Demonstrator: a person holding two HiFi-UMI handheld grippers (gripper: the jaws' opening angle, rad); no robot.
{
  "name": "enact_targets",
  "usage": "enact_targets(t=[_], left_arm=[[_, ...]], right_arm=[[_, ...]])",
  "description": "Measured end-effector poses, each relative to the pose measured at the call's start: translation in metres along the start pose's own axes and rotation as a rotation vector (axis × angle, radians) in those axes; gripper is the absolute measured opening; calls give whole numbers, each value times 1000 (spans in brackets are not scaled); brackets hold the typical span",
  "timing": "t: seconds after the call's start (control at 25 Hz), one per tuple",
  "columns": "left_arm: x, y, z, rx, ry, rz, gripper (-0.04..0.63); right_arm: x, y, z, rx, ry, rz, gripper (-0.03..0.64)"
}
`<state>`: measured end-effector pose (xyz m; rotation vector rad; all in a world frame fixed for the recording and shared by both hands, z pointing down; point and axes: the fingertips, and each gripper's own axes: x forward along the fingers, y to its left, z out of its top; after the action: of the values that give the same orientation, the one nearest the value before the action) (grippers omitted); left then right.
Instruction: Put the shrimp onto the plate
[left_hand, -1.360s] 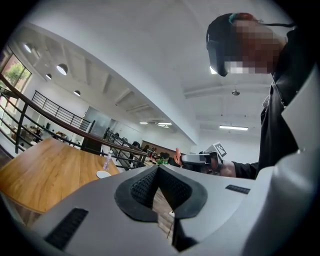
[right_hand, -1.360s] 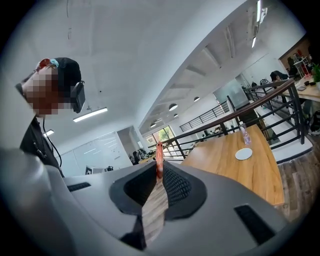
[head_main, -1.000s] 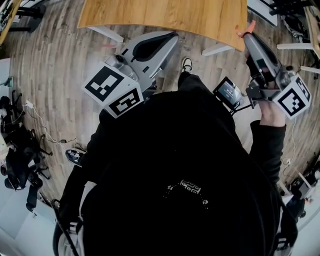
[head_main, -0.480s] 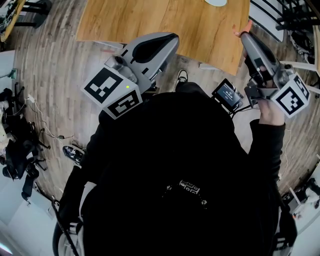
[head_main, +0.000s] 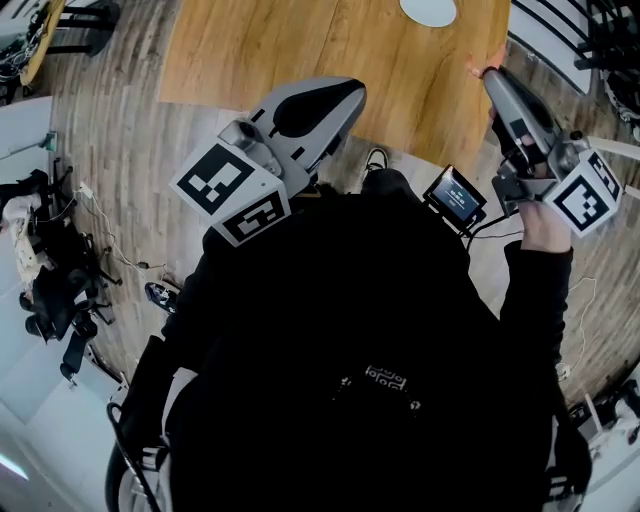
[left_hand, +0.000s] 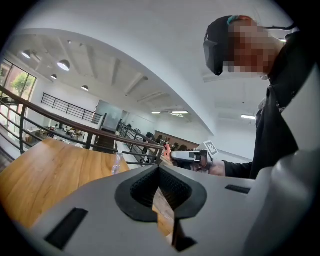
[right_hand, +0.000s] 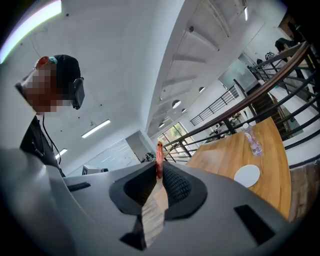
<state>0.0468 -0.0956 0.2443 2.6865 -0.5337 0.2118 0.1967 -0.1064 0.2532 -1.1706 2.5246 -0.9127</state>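
An orange shrimp (right_hand: 159, 156) stands pinched upright between the tips of my right gripper (right_hand: 159, 169), which is shut on it. In the head view the right gripper (head_main: 492, 78) reaches over the near right corner of the wooden table (head_main: 300, 45), the shrimp (head_main: 494, 58) at its tip. The round white plate (head_main: 428, 10) lies further in on the table, at the picture's top edge; in the right gripper view the plate (right_hand: 247, 175) sits ahead to the right. My left gripper (head_main: 345, 95) hangs over the table's near edge, jaws together and empty.
A clear plastic bottle (right_hand: 252, 140) lies on the table beyond the plate, near a dark railing (right_hand: 260, 95). The left gripper view shows the bottle (left_hand: 116, 164) and the right gripper (left_hand: 187, 156). Chairs, cables and equipment (head_main: 50, 280) crowd the wooden floor at left.
Both grippers and the person have moved toward the table. More of the tabletop shows, and the white plate has come into view at the top. The shrimp stays gripped.
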Motion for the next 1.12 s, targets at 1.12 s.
enact_targets(t=[1.12], left_arm=[[72, 17, 32, 66, 49, -331, 6]], right_arm=[[-32, 0, 32, -47, -198, -226, 51]])
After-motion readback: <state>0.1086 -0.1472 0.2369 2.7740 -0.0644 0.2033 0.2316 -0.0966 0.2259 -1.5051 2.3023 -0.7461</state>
